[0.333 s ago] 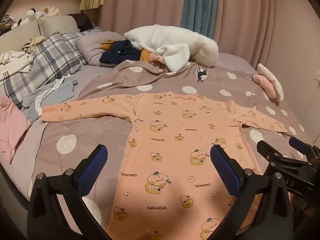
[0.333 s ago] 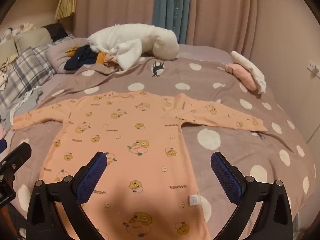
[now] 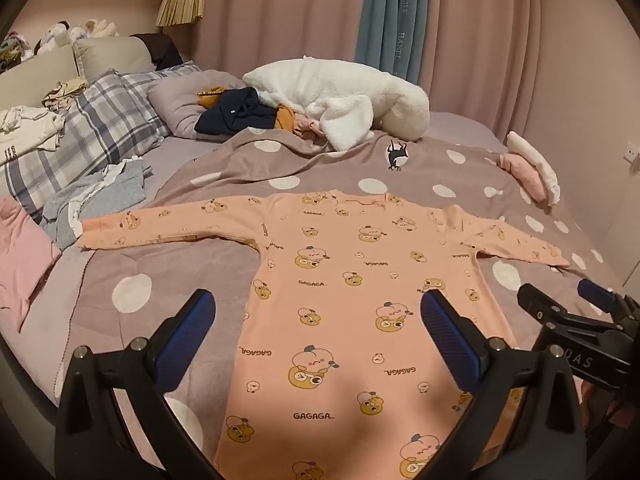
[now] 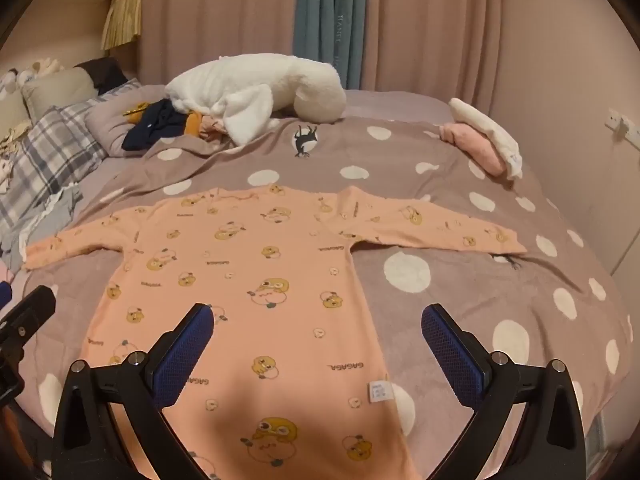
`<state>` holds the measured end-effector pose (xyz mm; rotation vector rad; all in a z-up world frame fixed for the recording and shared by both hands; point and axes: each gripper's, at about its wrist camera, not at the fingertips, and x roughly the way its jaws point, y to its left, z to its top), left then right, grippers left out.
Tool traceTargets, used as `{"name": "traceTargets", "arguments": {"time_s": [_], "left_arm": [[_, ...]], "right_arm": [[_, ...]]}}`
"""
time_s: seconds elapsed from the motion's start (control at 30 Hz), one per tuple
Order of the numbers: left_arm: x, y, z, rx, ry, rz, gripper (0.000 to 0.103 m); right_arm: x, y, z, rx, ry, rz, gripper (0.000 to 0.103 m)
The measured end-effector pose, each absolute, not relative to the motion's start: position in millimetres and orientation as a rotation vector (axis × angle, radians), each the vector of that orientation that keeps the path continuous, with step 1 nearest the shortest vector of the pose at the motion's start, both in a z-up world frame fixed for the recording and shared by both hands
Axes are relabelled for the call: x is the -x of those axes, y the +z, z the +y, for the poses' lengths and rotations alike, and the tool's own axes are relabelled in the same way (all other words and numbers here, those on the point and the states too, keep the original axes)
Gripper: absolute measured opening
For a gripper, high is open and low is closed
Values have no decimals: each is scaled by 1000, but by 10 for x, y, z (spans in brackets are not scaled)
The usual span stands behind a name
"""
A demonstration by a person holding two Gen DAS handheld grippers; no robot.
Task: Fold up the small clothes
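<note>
- Left wrist view: the left hand-held gripper [image 3: 316, 328] hovers spread wide, pinching nothing, above the peach long-sleeved garment [image 3: 360, 300], which lies flat on the bed [image 3: 180, 280] with both sleeves out. No fold looks made yet.
- Right wrist view: the right hand-held gripper [image 4: 318, 334] is likewise spread and empty over the garment's lower body. Every fold seems left to do.

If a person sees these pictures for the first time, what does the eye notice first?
First the peach long-sleeved top with cartoon prints, spread flat with both sleeves out on the dotted blanket. Next the open left gripper and open right gripper hovering above its lower part. Behind lies a big white plush toy.
</note>
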<state>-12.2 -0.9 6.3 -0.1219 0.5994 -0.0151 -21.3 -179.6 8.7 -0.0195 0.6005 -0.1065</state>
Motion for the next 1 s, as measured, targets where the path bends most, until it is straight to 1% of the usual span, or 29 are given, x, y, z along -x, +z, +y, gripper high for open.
{"name": "traceTargets", "arguments": {"time_s": [0.27, 0.57, 1.0], "left_arm": [[70, 13, -12, 135, -13, 640, 103], [56, 12, 38, 152, 6, 638, 103], [61, -13, 7, 87, 67, 638, 103]], "right_arm": [[-44, -4, -1618, 39, -91, 604, 103], [-72, -19, -1615, 32, -95, 612, 103], [-75, -27, -1646, 26, -94, 621, 103]]}}
